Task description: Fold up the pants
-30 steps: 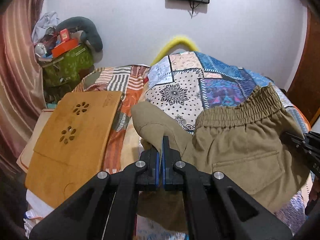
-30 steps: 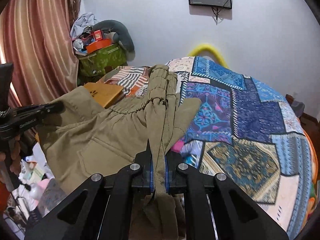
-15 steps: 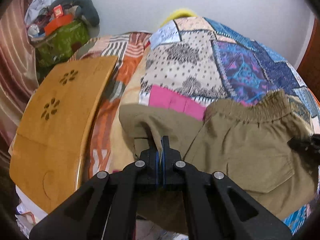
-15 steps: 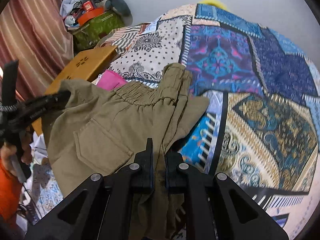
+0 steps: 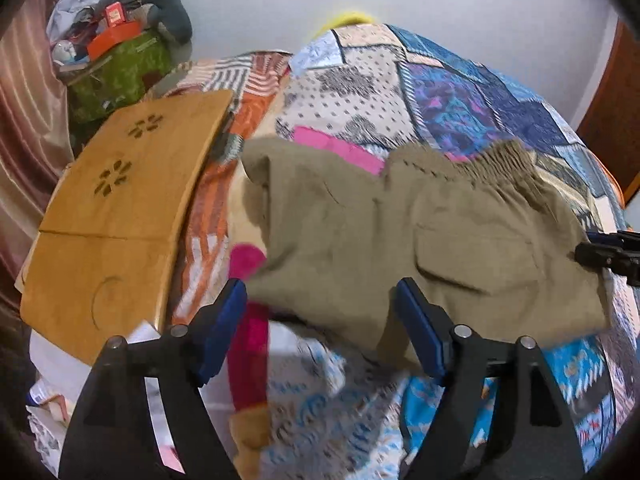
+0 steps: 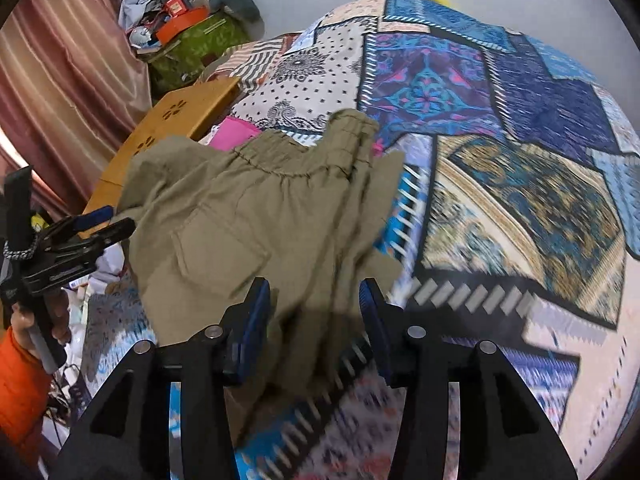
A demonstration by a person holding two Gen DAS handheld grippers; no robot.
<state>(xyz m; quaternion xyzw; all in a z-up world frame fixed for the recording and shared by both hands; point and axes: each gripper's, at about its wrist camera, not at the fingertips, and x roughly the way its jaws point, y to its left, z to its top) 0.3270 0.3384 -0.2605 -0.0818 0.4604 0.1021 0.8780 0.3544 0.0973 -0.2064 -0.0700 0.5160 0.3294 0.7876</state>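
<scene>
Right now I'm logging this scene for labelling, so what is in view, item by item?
pants: one, khaki, lying on the bedspread, waistband toward the wall
bedspread: one, blue patchwork, covering the bed
wooden lap desk: one, tan, left of the pants
pink cloth: one, partly under the pants
green bag: one, by the curtain, clutter on top
curtain: one, reddish brown, far left
left tongs: black with blue pads, open, at the pants' near edge
right tongs: same, open over the pants
</scene>
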